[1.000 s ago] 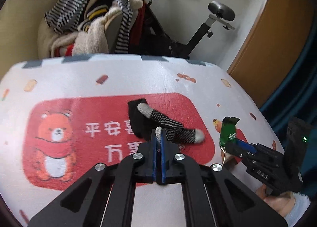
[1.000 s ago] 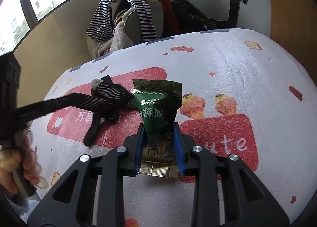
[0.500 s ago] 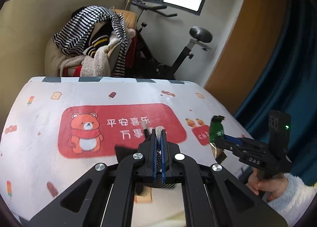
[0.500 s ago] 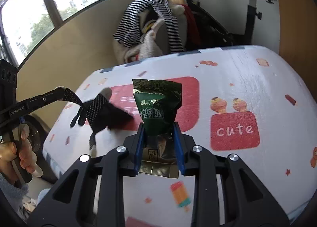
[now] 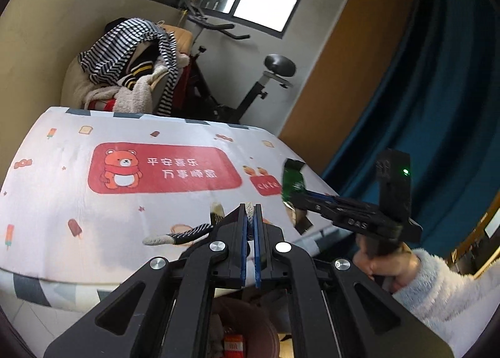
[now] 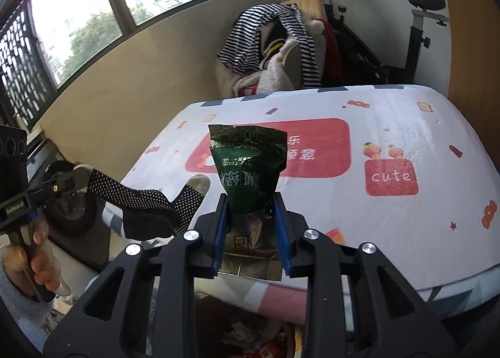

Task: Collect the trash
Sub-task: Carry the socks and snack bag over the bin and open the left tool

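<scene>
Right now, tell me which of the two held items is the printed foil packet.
The green packet, clamped upright in the right claw. The left claw holds a limp black dotted sock instead.

dotted sock [image 5: 187, 232] pinched in left tongs [image 5: 249, 211], bin [image 5: 250, 331] perhaps below

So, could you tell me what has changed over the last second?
Both grippers pulled back off the bed. The sock, on the red panel before, now hangs from the left gripper. The right gripper keeps its grip on the green packet. The clothes pile and exercise bike are unchanged.
</scene>
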Available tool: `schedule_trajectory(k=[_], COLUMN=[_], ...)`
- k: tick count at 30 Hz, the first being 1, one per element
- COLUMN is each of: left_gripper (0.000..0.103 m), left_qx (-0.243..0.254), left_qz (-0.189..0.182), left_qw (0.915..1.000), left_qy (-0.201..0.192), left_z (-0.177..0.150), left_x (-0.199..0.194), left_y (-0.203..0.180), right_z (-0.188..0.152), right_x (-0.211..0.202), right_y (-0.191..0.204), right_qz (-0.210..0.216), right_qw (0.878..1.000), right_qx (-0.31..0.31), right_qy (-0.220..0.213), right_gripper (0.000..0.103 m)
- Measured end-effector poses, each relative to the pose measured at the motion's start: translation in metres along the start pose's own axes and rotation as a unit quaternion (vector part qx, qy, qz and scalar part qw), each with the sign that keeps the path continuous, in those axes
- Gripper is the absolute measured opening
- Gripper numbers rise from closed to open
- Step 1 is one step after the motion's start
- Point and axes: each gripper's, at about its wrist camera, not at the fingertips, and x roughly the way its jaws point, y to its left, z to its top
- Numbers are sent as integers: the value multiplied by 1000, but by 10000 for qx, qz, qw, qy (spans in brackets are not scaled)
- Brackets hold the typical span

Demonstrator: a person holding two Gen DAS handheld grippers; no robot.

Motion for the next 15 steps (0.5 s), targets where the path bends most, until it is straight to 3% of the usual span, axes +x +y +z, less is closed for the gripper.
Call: schedule_trajectory(k=[7,15], left_gripper=[4,4], left_qx=[85,-299], left_qz=[-168,-151], left_qw=[9996,9949], left_qy=[219,955], left_z=[-28,-86], left_x=[-13,29], left_y=[-21,-9], right_z=[-20,-39], right_x=[-12,-20], right_y=[18,26], right_qz=[44,-36], right_qw=[10000,9997], right_qx=[-89,-68], right_qy=[2,252], right_gripper=[30,30])
